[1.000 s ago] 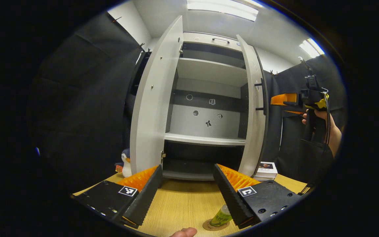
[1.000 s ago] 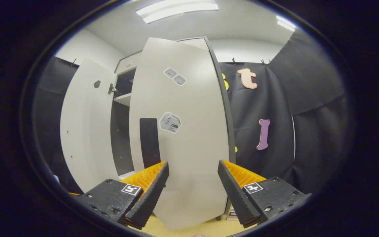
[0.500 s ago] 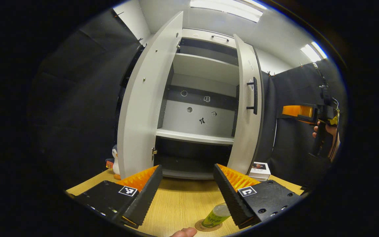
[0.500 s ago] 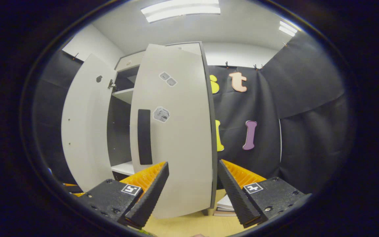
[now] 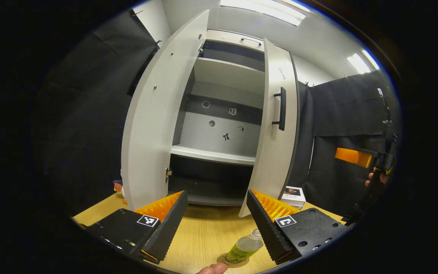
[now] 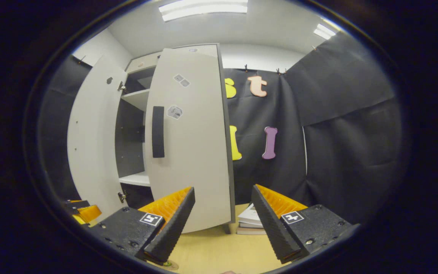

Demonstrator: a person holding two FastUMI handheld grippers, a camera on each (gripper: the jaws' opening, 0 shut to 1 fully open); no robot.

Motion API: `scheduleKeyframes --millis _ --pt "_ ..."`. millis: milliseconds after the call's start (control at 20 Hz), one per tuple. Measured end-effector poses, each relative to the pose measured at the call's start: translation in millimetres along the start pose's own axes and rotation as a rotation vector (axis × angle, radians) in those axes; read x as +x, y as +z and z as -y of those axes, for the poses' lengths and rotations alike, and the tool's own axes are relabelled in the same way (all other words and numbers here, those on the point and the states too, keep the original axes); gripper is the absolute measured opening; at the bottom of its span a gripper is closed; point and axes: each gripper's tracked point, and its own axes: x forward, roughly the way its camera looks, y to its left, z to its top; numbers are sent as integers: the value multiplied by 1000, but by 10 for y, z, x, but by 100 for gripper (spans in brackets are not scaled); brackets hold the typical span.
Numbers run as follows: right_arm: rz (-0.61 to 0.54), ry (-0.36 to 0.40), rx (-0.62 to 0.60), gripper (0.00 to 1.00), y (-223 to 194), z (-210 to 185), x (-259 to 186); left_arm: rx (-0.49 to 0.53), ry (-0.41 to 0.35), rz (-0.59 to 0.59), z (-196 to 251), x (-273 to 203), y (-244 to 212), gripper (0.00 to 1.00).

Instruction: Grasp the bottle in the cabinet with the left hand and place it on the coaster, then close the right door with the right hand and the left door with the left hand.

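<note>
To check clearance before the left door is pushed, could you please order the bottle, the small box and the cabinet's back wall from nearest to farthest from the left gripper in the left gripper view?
1. Bottle, on the coaster beside the left gripper's right finger.
2. Small box, on the table right of the right door.
3. Cabinet's back wall, deep between the doors.

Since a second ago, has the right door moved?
Yes. The right door has swung toward closing, covering more of the cabinet's shelves behind it.

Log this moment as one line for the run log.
bottle: on coaster | right door: partly open | left door: open | left claw: open, empty | right claw: open, empty
</note>
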Motion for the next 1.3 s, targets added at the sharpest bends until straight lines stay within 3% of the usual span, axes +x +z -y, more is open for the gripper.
scheduleKeyframes --millis 100,300,350,400,650,900,950,1000,1150,1300 --pt "-44 39 36 99 -189 -60 -51 2 -13 -5 62 4 -5 95" --pt "-66 36 46 98 -276 -24 -47 -4 -15 18 63 17 157 95" --pt "-62 42 47 98 -255 -37 -33 -1 13 20 -32 5 213 100" --pt "-60 48 49 98 -258 -46 -15 1 43 29 -149 -13 300 95" --pt "-77 89 54 99 -301 -175 72 19 212 91 -912 -297 797 95" --pt "-89 135 49 98 -347 -351 99 134 432 85 -1853 -438 1180 95" --pt "-85 135 43 94 -336 -352 91 150 465 86 -1984 -427 1247 95" --pt "-82 130 39 99 -330 -332 81 162 495 94 -2110 -407 1321 95" --pt "-77 102 47 98 -333 -232 85 155 535 120 -2325 -243 1493 95" --pt "-74 65 75 98 -350 -79 80 111 513 175 -2356 -54 1665 95"
